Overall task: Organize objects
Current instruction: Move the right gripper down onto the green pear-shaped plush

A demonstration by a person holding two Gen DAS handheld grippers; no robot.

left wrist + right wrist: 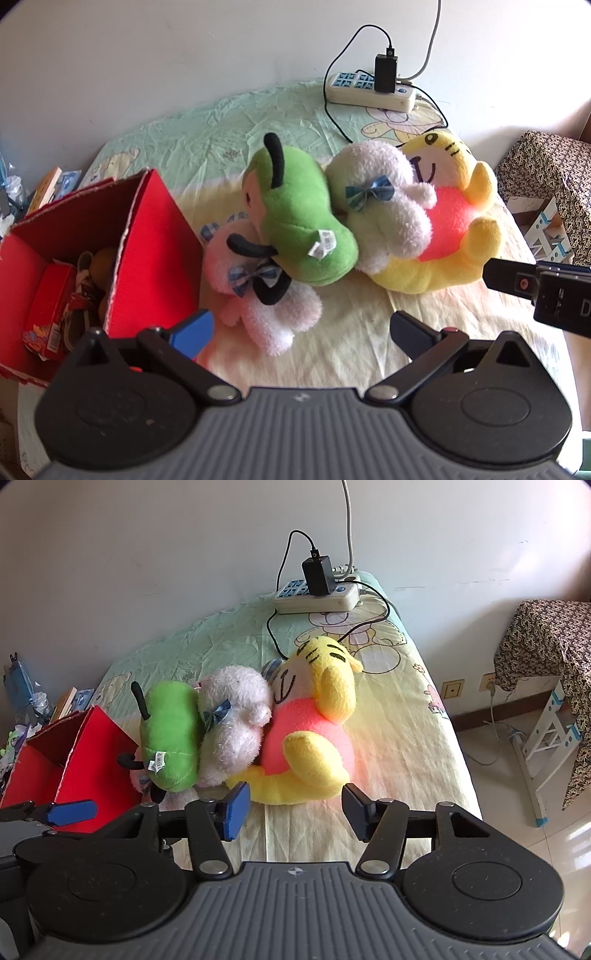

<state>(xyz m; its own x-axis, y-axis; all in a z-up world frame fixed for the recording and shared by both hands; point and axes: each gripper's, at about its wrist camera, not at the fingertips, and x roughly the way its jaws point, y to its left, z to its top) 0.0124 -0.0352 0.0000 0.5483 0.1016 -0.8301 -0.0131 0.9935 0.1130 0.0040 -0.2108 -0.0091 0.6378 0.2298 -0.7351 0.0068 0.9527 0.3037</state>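
Observation:
Several plush toys lie in a heap on the bed: a green toy [299,218] [171,731] on top of a pink-white one [258,295], a second pink-white toy with a blue bow [384,199] [236,720], and a yellow tiger with a pink belly [454,221] [314,723]. A red cardboard box [147,251] [88,753] stands open to their left, with things inside. My left gripper [301,332] is open and empty, just in front of the pink-white toy. My right gripper [295,808] is open and empty, in front of the yellow tiger.
A power strip [369,88] [317,594] with a black charger and cables lies at the head of the bed by the wall. The bed sheet [399,738] ends at the right, with floor, a white stool [546,738] and a patterned cloth beyond. Clutter lies left of the box.

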